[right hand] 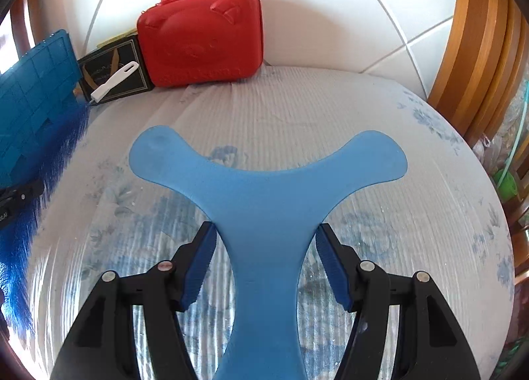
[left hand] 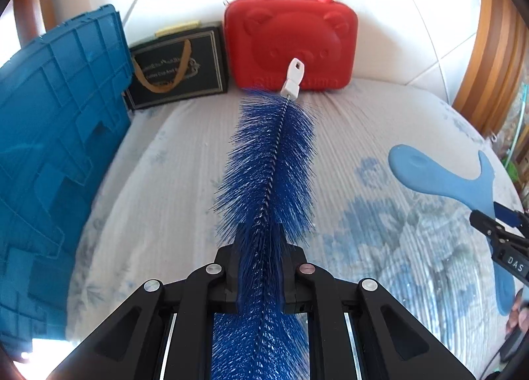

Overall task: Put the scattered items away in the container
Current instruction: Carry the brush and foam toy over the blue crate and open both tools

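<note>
A long blue bristle brush with a white handle tip runs forward between the fingers of my left gripper, which is shut on its bristles. It hangs over the bed, pointing at the red case. The blue plastic crate stands close on the left. In the right wrist view, my right gripper is shut on the narrow stem of a light blue three-armed boomerang, both pads pressing its sides. The left wrist view shows that boomerang raised above the cover at the far right.
A red bear-face case and a black gift box with a gold ribbon lean against the white padded headboard. The floral bed cover lies under both grippers. A wooden frame curves along the right edge.
</note>
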### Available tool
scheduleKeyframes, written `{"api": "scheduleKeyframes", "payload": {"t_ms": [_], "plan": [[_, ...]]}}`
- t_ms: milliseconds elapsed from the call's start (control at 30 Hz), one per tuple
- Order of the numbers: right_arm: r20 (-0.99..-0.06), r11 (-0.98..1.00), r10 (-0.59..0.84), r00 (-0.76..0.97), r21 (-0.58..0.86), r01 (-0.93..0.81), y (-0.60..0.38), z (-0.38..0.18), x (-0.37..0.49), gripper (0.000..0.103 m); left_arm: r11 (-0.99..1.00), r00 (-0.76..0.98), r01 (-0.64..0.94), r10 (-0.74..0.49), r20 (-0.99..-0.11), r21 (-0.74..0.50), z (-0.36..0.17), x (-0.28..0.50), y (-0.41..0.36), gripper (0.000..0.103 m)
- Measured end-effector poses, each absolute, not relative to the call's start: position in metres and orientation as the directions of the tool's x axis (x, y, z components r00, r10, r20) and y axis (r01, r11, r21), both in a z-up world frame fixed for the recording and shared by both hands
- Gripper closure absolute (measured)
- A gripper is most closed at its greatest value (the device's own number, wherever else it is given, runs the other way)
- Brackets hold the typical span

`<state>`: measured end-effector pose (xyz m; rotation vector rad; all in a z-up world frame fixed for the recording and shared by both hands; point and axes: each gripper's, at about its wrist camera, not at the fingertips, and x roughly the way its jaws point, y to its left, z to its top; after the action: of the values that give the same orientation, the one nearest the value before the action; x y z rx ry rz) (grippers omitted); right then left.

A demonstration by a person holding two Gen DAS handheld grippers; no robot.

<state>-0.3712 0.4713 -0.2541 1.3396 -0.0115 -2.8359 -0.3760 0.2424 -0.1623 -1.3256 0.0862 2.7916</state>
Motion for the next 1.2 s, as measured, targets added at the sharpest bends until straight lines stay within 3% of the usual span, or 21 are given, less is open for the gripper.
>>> {"api": "scheduleKeyframes", "payload": {"t_ms": [733, 1200], "plan": [[-0.616, -0.949, -0.196, -0.763, -0.078, 0.307, 0.277, -0.084, -0.394, 0.041, -0.99, -0.744, 0.139, -0.122, -0.656, 0.026, -0.045, -0.331, 0.117, 0.09], [-0.52, -0.884, -0.303, -0.798, -0.159, 0.439, 0.134, 0.029, -0.407, 0.041, -0.962, -0.775, 0.271, -0.23, -0.589, 0.018, 0.058, -0.339, -0.001, 0.09]]}}
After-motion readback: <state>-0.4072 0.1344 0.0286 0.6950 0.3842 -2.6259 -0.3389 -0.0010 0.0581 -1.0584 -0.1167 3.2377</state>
